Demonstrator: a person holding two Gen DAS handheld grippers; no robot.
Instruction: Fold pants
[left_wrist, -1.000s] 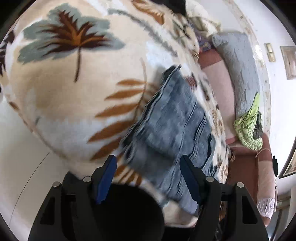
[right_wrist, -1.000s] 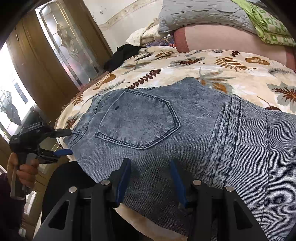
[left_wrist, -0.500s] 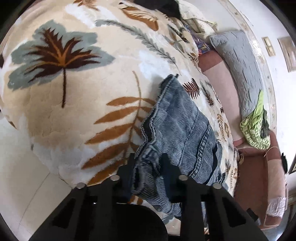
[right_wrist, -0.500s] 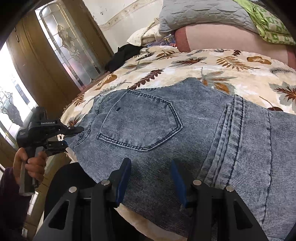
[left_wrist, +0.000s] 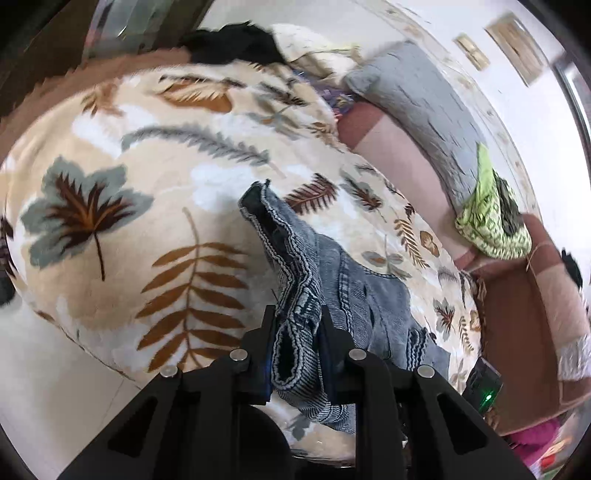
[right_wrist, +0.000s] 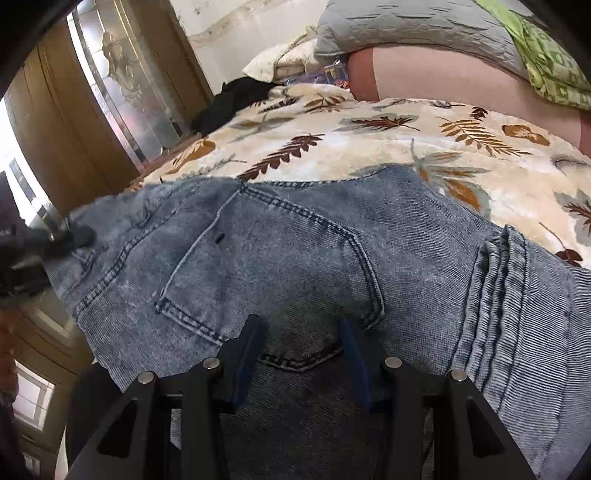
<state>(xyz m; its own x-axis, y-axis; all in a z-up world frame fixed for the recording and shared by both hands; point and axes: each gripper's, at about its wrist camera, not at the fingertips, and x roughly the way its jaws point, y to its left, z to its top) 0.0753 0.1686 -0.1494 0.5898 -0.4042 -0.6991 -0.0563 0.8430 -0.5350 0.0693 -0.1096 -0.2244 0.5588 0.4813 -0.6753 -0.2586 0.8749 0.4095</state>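
Blue denim pants (right_wrist: 277, 251) lie back pocket up on a leaf-patterned blanket (right_wrist: 369, 147). In the left wrist view my left gripper (left_wrist: 297, 321) has a bunched edge of the pants (left_wrist: 354, 291) between its jaws. The jaws are closing and the pads press on the denim, holding that edge lifted off the blanket (left_wrist: 110, 166). The same left gripper (right_wrist: 74, 236) shows at the pants' left end in the right wrist view. My right gripper (right_wrist: 300, 325) hovers open just over the lower tip of the back pocket, with nothing pinched.
A grey pillow (left_wrist: 417, 96) and a green cloth (left_wrist: 491, 218) rest on the pink headboard side. A black garment (right_wrist: 236, 99) lies at the bed's far corner. A wooden wardrobe with glass doors (right_wrist: 110, 92) stands on the left. Pale floor (left_wrist: 44, 369) borders the bed.
My left gripper went from wide open to closed on the pants' edge and raised it off the blanket, rolling as it rose. My right gripper slid slightly further over the back pocket.
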